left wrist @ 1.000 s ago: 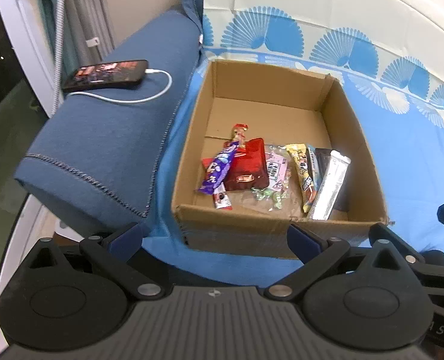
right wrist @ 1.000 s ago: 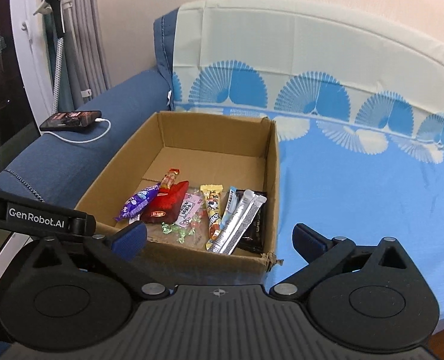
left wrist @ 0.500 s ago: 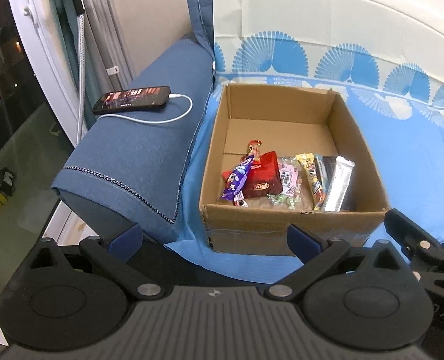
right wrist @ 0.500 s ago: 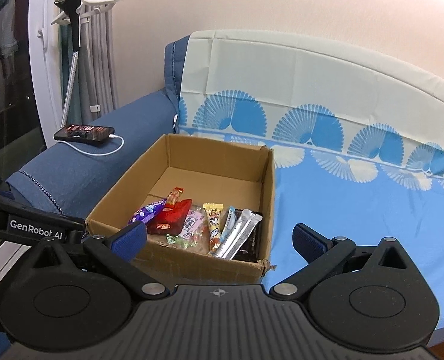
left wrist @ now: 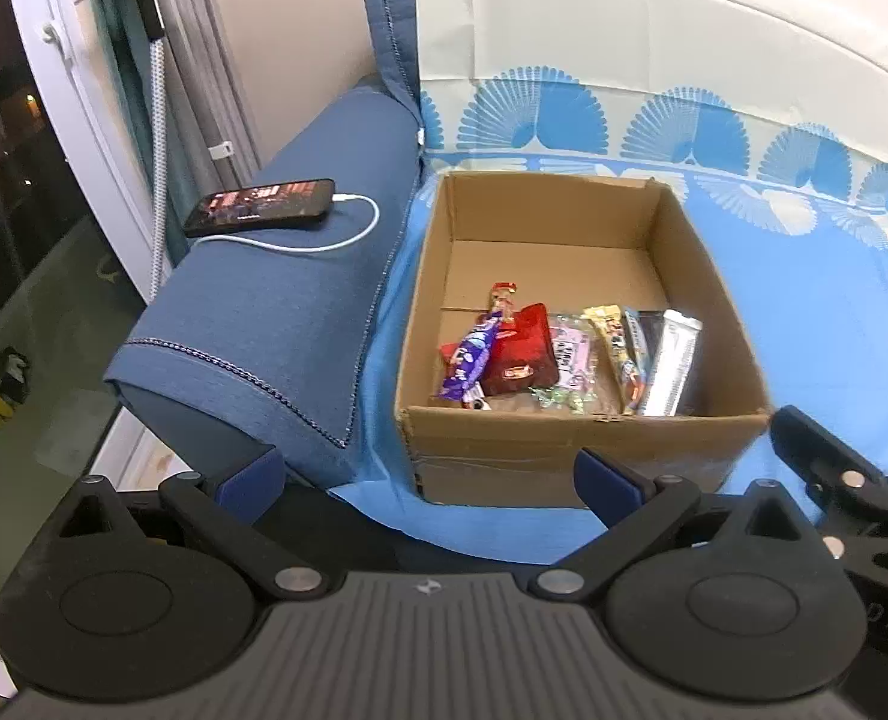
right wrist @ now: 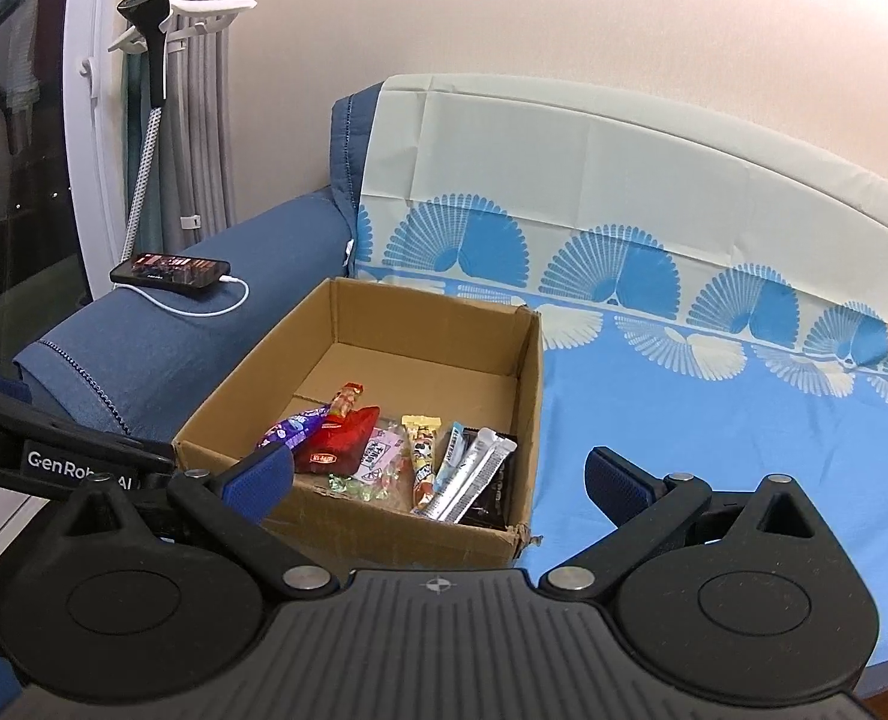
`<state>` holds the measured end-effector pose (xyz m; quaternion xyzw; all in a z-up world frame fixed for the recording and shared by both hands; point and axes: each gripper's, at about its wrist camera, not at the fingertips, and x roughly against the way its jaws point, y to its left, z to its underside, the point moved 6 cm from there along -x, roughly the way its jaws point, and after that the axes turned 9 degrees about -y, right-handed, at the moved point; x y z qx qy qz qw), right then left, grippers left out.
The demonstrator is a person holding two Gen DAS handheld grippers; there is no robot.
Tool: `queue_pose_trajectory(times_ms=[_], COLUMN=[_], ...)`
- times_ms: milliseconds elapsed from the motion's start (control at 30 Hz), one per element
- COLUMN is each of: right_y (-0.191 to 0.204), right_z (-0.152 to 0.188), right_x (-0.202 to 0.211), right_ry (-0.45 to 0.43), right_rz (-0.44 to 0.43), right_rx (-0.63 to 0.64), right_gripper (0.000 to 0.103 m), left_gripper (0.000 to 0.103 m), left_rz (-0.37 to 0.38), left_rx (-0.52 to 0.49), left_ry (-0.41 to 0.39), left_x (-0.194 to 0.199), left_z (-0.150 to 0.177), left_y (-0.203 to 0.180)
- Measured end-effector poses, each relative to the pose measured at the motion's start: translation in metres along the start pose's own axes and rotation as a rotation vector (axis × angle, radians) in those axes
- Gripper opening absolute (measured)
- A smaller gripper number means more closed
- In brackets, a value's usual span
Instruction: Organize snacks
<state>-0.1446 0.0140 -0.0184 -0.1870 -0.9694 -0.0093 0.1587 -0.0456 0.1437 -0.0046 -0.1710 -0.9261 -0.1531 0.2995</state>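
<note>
An open cardboard box [left wrist: 576,450] [right wrist: 522,372] sits on the blue sheet of a sofa. Several snacks lie along its near side: a purple wrapper [left wrist: 471,357] [right wrist: 291,429], a red pouch [left wrist: 519,351] [right wrist: 342,441], a pink candy bag [left wrist: 570,354], a yellow bar [left wrist: 615,342] [right wrist: 423,450] and a silver bar [left wrist: 672,363] [right wrist: 471,474]. My left gripper [left wrist: 426,486] is open, back from the box's near wall. My right gripper [right wrist: 438,477] is open too, near the box's front right corner. Neither holds anything.
A phone [left wrist: 261,207] [right wrist: 171,270] with a white charging cable [left wrist: 324,240] lies on the dark blue armrest [left wrist: 276,318] left of the box. A garment steamer pole [right wrist: 144,120] and curtains stand by the window at left. Bare blue sheet [right wrist: 714,420] spreads right of the box.
Both grippers have pulled back and risen away from the box, so it looks smaller and more of the sofa back and wall shows. The snacks have not moved.
</note>
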Motion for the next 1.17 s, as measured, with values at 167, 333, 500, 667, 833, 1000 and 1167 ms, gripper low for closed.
queue_pose_trajectory(times_ms=[167,333,500,667,833,1000,1167], right_y=[-0.0004,-0.0007,-0.0007,-0.0013,-0.0017,-0.0018,-0.0028], right_z=[-0.0002,0.0007,0.0012,0.0017,0.0022,0.0023,0.0043], right_x=[-0.0013,-0.002,-0.002,-0.0023,-0.0021,-0.002,-0.0045], right_ry=[0.004,0.006,0.001,-0.001,-0.001,-0.001,0.008], right_rz=[0.002,0.001,-0.013,-0.018,-0.017,-0.018,-0.025], right_rx=[-0.003,-0.003,-0.007,-0.009,-0.009,-0.008,-0.019], right_gripper=[0.103,0.103,0.103,0.103,0.103,0.103,0.103], left_gripper=[0.103,0.103,0.103,0.103,0.103,0.103,0.103], left_rz=[-0.002,-0.013,-0.014,-0.01,-0.007,-0.011,-0.016], left_rx=[-0.001,-0.009,-0.015,-0.019,-0.023,-0.022,-0.017], left_ry=[0.0,0.004,0.012,0.011,0.014,0.016,0.031], left_x=[-0.0013,-0.0022,-0.0035,-0.0034,-0.0038,-0.0045,-0.0087], left_z=[-0.0001,0.0003,0.0008,0.0012,0.0024,0.0023,0.0031], left_y=[0.0014,0.0016,0.0012,0.0006,-0.0006,-0.0011,-0.0009])
